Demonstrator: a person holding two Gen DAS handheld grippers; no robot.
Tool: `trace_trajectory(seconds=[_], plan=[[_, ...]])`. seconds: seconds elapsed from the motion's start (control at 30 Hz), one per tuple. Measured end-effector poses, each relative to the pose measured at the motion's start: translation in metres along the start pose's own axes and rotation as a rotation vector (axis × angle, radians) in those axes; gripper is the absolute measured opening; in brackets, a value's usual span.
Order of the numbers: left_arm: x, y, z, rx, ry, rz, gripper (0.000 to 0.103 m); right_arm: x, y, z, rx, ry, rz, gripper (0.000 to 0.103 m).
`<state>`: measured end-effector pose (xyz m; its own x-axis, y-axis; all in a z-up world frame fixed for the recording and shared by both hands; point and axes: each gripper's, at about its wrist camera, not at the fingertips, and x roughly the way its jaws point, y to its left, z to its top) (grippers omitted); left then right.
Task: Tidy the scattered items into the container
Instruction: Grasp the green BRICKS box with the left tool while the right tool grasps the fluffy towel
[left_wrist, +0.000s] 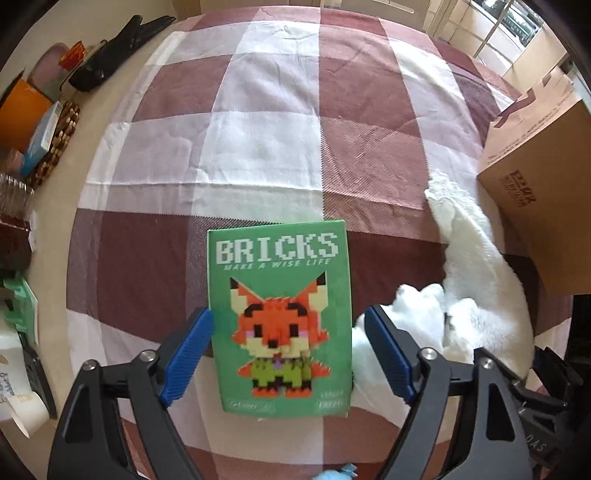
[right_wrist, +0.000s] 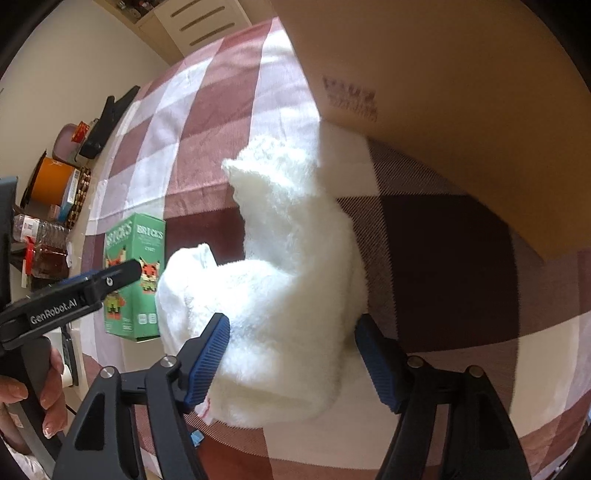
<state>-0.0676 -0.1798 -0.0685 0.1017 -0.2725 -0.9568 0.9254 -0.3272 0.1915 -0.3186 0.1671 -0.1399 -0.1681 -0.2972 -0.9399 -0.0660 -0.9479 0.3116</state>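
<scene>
On the checked maroon-and-white tablecloth (left_wrist: 266, 147) stands a green BRICKS box (left_wrist: 280, 321), upright, its front printed with a pixel fox. Straddling it is the left gripper (left_wrist: 286, 350): its blue pads (left_wrist: 188, 358) stand wide, one just beside the box's left edge (whether it touches I cannot tell), the other clear of the right edge, so nothing is gripped. Just right of the box lies a fluffy white cloth (right_wrist: 280, 280), heaped and stretching away toward a brown cardboard box (right_wrist: 443, 110), whose printed side rises at the far right and whose base the cloth's far end reaches. Over the cloth's near end hangs the right gripper (right_wrist: 291, 362), jaws spread to either side of the heap, the left pad against the fluff, the right one apart from it; it has hold of nothing. A hand (right_wrist: 40, 391) grips the left tool's handle. Along the table's left edge sits clutter: an orange container (left_wrist: 22, 107), a beaded mat (left_wrist: 61, 140), a black bag (left_wrist: 114, 51).
</scene>
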Motion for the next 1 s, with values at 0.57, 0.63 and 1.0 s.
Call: trace_trajectory(seconds=[0.57,0.63,1.0], plan=[[0.006,-0.004,-0.002,0.059,-0.008,0.049,0.095,0.012,0.011,-0.003,-0.061,0.010,-0.047,0.074],[0.001,0.003,-0.001,0.031,-0.025,0.056,0.095,0.012,0.010,-0.004,-0.066,0.006,-0.049,0.074],[0.034,0.001,0.001,0.008,0.060,-0.006,0.080,0.011,0.008,-0.006,-0.061,-0.012,-0.036,0.075]])
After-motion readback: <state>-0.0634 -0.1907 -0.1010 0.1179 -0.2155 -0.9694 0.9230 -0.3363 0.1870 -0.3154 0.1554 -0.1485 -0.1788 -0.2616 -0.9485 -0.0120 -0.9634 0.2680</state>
